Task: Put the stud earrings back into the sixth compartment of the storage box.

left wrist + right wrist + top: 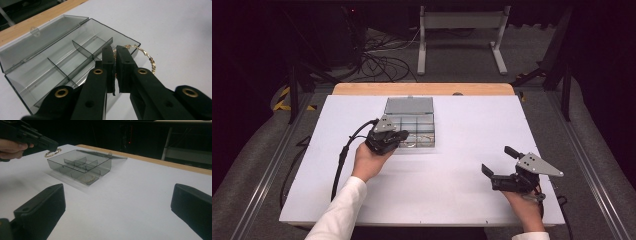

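Gold links of a bracelet [147, 58] curve out from behind the black jaws of the left gripper [114, 53], which are clenched on the chain; the pinched stretch itself is hidden between the pads, and only the loop to the right of them is plain to see. In the right gripper view the same bracelet [52, 152] hangs as a small ring under the left gripper's tip, just beyond the far-left corner of the box and above the table; whether it touches the rim is hard to tell. The smoky grey plastic box [409, 126] sits open on the white table [462, 150], lid laid back flat toward the wooden edge; its dividers mark off several compartments. Something pale and beaded [88, 178] lies in the near compartment, blurred through the tinted wall, and too faint to name with certainty. From above, the left gripper [399, 135] covers the box's front-left corner, so the bracelet is lost beneath it. The right gripper [497, 161] rests well apart near the table's right side, jaws spread wide with nothing between them; its hand is cut off by the frame's lower edge.
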The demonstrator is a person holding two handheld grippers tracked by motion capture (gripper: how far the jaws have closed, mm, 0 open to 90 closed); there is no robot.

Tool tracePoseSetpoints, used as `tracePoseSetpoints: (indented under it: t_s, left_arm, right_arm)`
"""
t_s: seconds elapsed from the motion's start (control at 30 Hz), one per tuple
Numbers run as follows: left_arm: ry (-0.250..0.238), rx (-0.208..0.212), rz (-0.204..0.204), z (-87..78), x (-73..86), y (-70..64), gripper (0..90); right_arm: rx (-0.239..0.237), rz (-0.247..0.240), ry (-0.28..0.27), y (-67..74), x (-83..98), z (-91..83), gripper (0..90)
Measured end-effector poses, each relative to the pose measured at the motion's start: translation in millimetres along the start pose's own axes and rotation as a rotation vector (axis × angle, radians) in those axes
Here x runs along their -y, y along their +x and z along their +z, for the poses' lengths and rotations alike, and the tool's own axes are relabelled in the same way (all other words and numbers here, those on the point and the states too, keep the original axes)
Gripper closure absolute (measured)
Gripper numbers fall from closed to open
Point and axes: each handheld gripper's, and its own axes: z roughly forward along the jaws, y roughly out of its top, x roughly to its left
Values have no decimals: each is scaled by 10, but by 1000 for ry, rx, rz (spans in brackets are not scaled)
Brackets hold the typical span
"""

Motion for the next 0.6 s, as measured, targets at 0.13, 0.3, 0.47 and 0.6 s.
tracePoseSetpoints:
  t_s: [0.13, 0.3, 0.47, 0.6]
  left_arm:
    - [-3, -10, 7, 82, -71, -22, 862]
    - [-2, -9, 8, 183, -163, -42, 861]
    - [-3, -15, 11, 293, -229, -71, 861]
    - [-11, -22, 1, 373, -254, -93, 861]
  right_arm:
    - [-2, 2, -2, -1, 0, 0, 1]
    - [-2, 3, -2, 1, 0, 3, 1]
    - [-1, -5, 1, 6, -1, 4, 1]
    - [6, -11, -1, 7, -5, -3, 1]
